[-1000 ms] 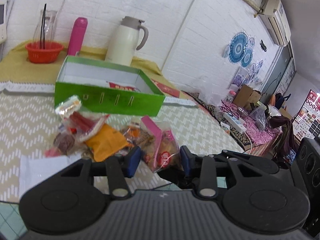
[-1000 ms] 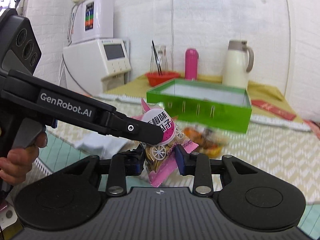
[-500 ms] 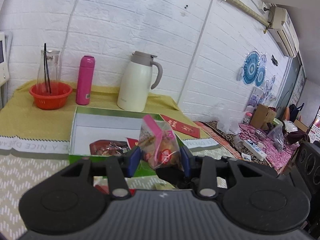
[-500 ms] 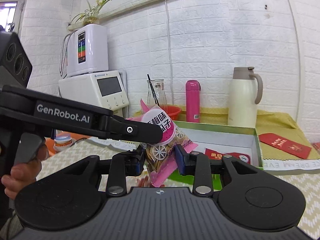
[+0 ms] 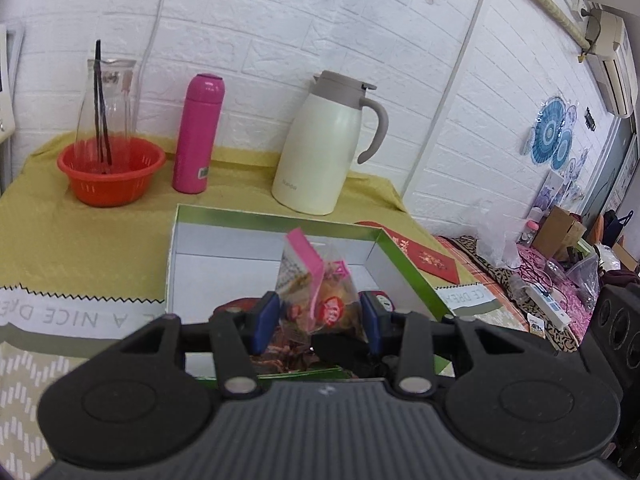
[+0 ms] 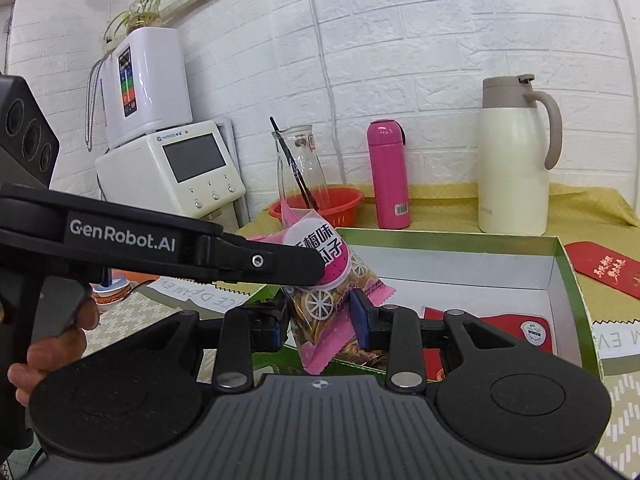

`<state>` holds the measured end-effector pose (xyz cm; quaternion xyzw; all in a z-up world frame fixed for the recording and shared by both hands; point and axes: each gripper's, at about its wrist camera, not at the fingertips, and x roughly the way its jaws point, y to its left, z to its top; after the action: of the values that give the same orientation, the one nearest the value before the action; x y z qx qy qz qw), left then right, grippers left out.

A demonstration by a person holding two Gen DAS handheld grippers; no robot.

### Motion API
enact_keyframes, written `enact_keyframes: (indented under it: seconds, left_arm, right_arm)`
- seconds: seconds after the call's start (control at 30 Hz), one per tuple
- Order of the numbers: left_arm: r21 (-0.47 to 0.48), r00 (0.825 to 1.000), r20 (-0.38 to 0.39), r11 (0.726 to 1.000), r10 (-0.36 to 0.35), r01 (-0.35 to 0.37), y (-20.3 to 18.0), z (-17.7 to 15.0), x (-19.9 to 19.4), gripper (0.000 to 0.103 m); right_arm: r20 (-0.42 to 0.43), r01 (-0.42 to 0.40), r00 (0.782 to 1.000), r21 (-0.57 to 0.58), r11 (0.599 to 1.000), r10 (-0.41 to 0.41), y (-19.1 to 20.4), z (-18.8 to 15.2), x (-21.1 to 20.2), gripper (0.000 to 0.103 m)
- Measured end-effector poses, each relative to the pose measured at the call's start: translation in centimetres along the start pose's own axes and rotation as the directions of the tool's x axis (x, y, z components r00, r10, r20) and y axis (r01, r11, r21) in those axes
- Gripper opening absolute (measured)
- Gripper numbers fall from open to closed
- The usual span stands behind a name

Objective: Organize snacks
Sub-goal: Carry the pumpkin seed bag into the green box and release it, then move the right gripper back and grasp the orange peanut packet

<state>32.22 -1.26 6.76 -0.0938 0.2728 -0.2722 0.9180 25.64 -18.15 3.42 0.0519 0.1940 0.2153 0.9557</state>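
Both grippers carry a snack over the green box [image 5: 404,268], which looks like the collecting place for the snacks. The left gripper [image 5: 318,316] pinches a clear snack bag with a pink top strip [image 5: 316,284] between its blue fingers [image 5: 266,316], holding it upright above the box's white inside so it can drop in cleanly. The right gripper [image 6: 320,316] pinches a pink snack packet [image 6: 328,300] the same way, above the box's near wall, close to the red packet [image 6: 516,330] already lying inside. Seen from the right wrist, the left gripper reaches across from the left, with the person's hand [image 6: 52,344] wrapped round its handle; its fingertip seems to touch the pink packet's label, though the overlap may only be the angle. Both grippers tilt slightly downward over the surface.
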Motion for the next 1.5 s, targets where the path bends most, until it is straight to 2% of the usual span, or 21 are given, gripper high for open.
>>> enact_keyframes:
  seconds: [0.17,0.23,0.3,0.33,0.37,0.43,0.47,0.53,0.63,0.97,1.17,1.33,1.5]
  left_arm:
    - [-0.005,0.999,-0.034,1.000,0.014,-0.014,1.2,0.0,2.2,0.040]
    - [-0.008,0.999,-0.026,1.000,0.025,-0.025,1.5,0.0,2.6,0.041]
    - [-0.022,0.999,-0.017,0.999,0.031,-0.032,1.9,0.1,2.8,0.065]
    - [-0.036,0.999,0.000,0.999,0.035,-0.035,2.0,0.0,2.6,0.066]
    - [-0.046,0.999,0.013,0.998,0.040,-0.039,2.0,-0.1,2.4,0.070]
    - [-0.063,0.997,0.030,0.996,0.070,-0.068,1.9,-0.2,1.9,0.084]
    - [-0.067,0.993,0.044,0.992,0.111,-0.108,1.7,-0.3,1.6,0.093]
    - [-0.037,0.979,0.072,0.981,0.192,-0.190,0.9,-0.4,1.1,0.093]
    - [-0.037,0.971,0.072,0.974,0.227,-0.225,0.5,-0.3,0.4,0.093]
    - [0.000,0.974,0.095,0.979,0.204,-0.205,-1.9,-0.8,-3.7,0.093]
    - [0.013,0.979,0.091,0.983,0.183,-0.185,-4.2,-1.8,-7.5,0.093]
    - [0.003,0.981,0.051,0.983,0.185,-0.185,-6.3,-3.5,-10.2,0.093]
    - [-0.014,0.989,0.054,0.990,0.140,-0.140,-7.6,-7.0,-12.7,0.093]
  right_arm:
    - [-0.034,0.001,0.999,0.015,1.000,-0.001,-1.0,-0.6,2.1,0.058]
    - [-0.038,-0.003,0.999,0.020,1.000,0.004,-1.3,-0.8,2.7,0.059]
    - [-0.044,-0.007,0.999,0.015,1.000,0.007,-1.5,-0.9,3.2,0.061]
    - [-0.044,-0.003,0.999,0.002,1.000,0.003,-1.4,-0.9,3.2,0.076]
    - [-0.039,0.000,0.999,-0.016,1.000,0.000,-1.2,-0.9,3.1,0.103]
    - [-0.004,0.015,1.000,-0.045,0.999,-0.015,-0.9,-1.0,2.5,0.103]
    - [0.017,0.025,1.000,-0.059,0.998,-0.024,-0.7,-1.1,2.1,0.103]
    - [0.029,0.041,0.999,-0.094,0.995,-0.038,-0.5,-1.0,1.7,0.103]
    - [0.024,0.068,0.998,-0.111,0.992,-0.065,-0.2,-1.1,1.2,0.103]
    - [0.045,0.094,0.995,-0.110,0.990,-0.089,1.1,-0.4,-2.4,0.103]
    - [0.033,0.123,0.992,-0.136,0.983,-0.119,2.5,-0.5,-5.6,0.103]
    - [0.014,0.156,0.988,-0.175,0.972,-0.156,3.7,-1.2,-8.9,0.103]
    - [0.026,0.169,0.986,-0.185,0.968,-0.167,4.3,-2.7,-12.5,0.103]
